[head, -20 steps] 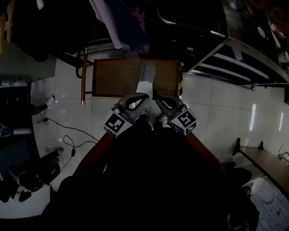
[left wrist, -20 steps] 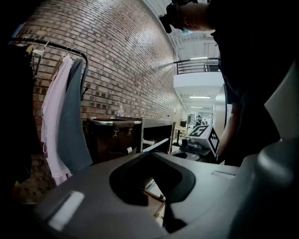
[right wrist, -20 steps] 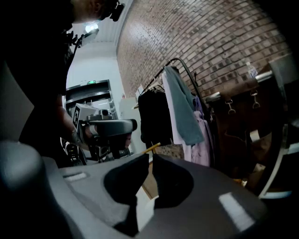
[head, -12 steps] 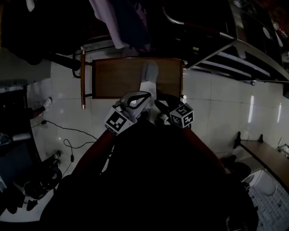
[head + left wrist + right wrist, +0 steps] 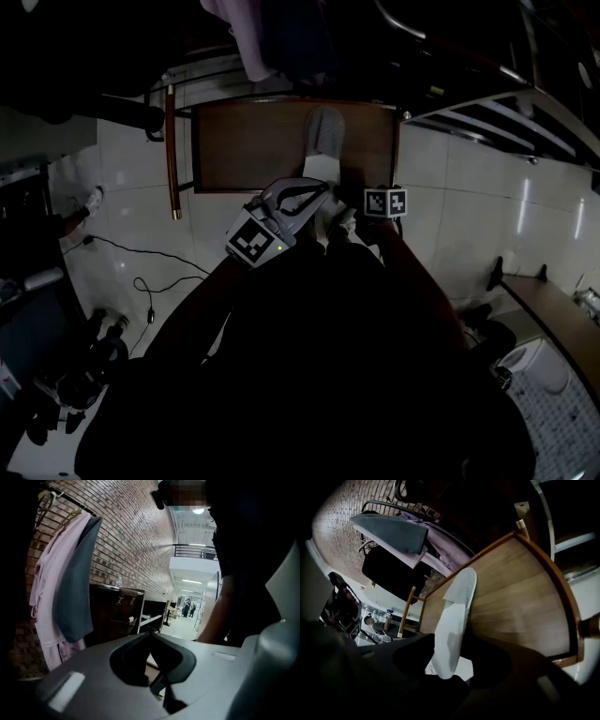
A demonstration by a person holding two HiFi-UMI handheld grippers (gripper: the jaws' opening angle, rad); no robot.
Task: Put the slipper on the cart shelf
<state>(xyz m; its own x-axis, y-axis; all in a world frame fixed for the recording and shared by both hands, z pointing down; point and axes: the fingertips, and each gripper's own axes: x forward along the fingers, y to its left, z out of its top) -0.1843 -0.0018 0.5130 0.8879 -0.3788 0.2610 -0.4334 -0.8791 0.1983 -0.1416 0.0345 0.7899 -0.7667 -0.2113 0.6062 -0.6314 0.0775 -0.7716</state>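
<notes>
Right gripper (image 5: 451,641) jaws clamped on slipper (image 5: 457,606) near the heel. Heel end sticks out past the near edge of the table (image 5: 520,602), toe reaches far across the wood, right of table centre. Can't tell if the sole is touching the wood. Left gripper (image 5: 151,633) just left of the right one, jaws closed on nothing, aimed at robes (image 5: 61,588) hanging by the brick wall

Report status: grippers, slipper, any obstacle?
Left gripper shut, empty. Right gripper shut on slipper near heel. Toe over cart shelf, heel past near edge. Nothing else on shelf.
</notes>
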